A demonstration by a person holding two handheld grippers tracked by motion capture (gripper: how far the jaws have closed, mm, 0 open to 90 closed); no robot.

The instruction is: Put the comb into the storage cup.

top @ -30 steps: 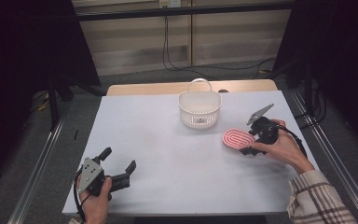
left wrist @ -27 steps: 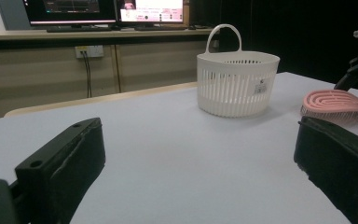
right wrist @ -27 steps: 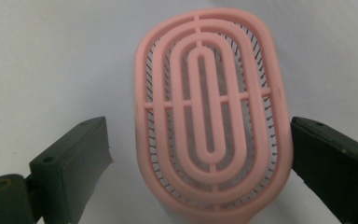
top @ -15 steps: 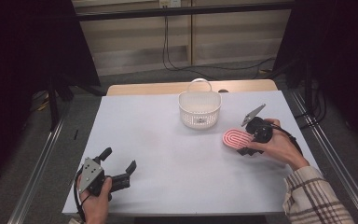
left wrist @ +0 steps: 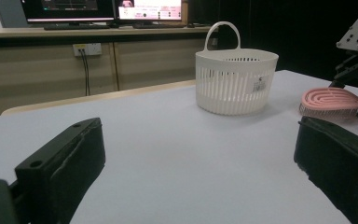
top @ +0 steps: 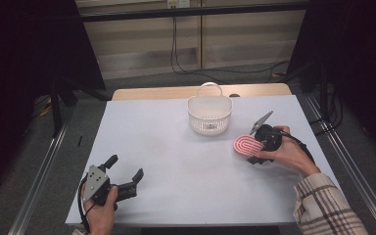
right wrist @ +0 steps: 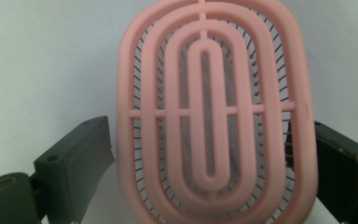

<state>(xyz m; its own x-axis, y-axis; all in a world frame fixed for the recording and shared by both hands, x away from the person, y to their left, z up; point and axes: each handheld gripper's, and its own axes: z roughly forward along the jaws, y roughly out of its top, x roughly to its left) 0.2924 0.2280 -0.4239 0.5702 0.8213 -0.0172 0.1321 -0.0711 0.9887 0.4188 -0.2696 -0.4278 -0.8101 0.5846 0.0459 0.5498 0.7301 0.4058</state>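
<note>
Since a second ago the right gripper (top: pixel 251 153) has shifted slightly left over the pink brush (top: pixel 245 145); its jaws straddle the brush, a small gap at one side. The brush lies on the table (top: pixel 176 147) at the basket's (top: pixel 209 115) 4 o'clock. The left gripper (top: pixel 126 177), jaws wide, rests at 7 o'clock.
</note>
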